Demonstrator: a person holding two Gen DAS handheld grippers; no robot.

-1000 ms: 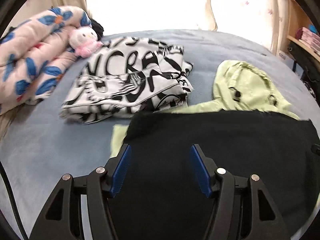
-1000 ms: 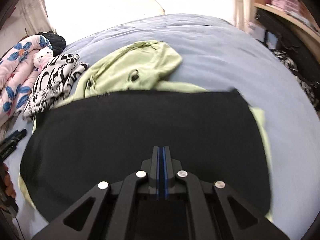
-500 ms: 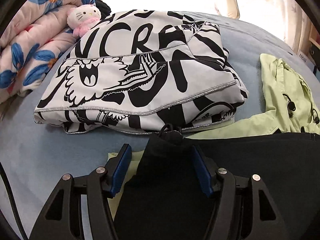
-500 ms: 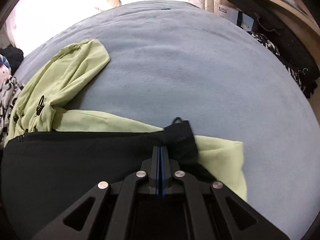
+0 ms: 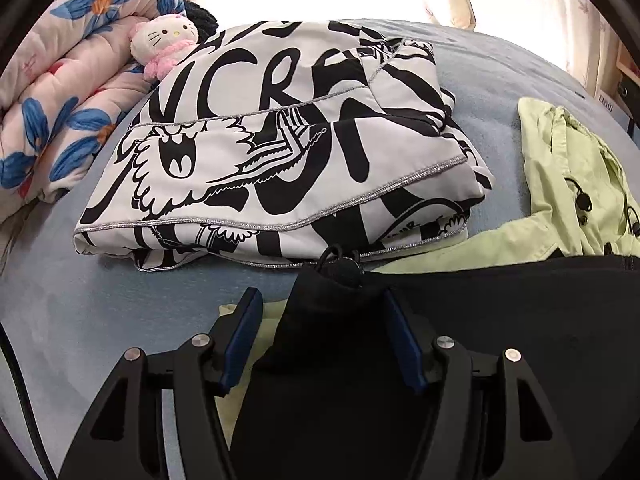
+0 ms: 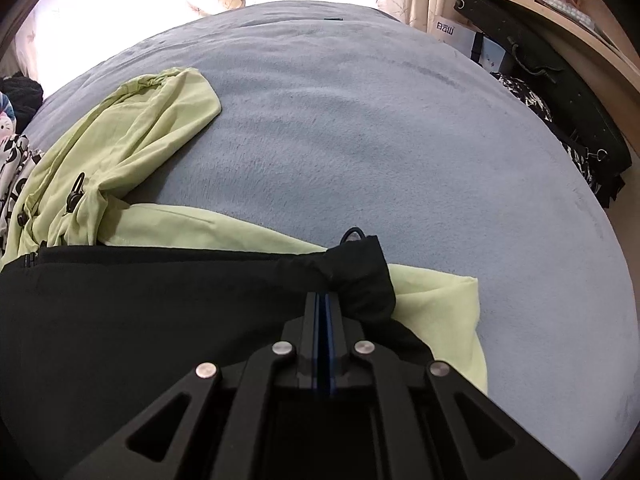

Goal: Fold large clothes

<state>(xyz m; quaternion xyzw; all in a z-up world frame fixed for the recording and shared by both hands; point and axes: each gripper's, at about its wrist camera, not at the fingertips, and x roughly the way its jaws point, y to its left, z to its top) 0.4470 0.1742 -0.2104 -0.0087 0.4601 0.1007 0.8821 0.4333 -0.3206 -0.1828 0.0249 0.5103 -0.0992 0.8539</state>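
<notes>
A black garment (image 5: 460, 320) lies spread over a light green hooded jacket (image 5: 576, 184) on the blue bed cover (image 6: 380, 120). My left gripper (image 5: 320, 316) is open, with the black garment's left corner lying between its fingers. My right gripper (image 6: 321, 300) is shut on the black garment's right corner (image 6: 360, 268), low over the green jacket (image 6: 120, 140).
A folded black-and-white printed garment (image 5: 280, 152) lies just ahead of the left gripper. A floral quilt (image 5: 52, 92) and a plush cat toy (image 5: 164, 44) sit at the far left. Black bags (image 6: 560, 92) and a wooden shelf (image 6: 560, 12) stand right of the bed.
Both grippers carried the black garment's corners forward and down onto the green jacket. The left gripper stayed open; the right stayed shut. Little movement in the last half second.
</notes>
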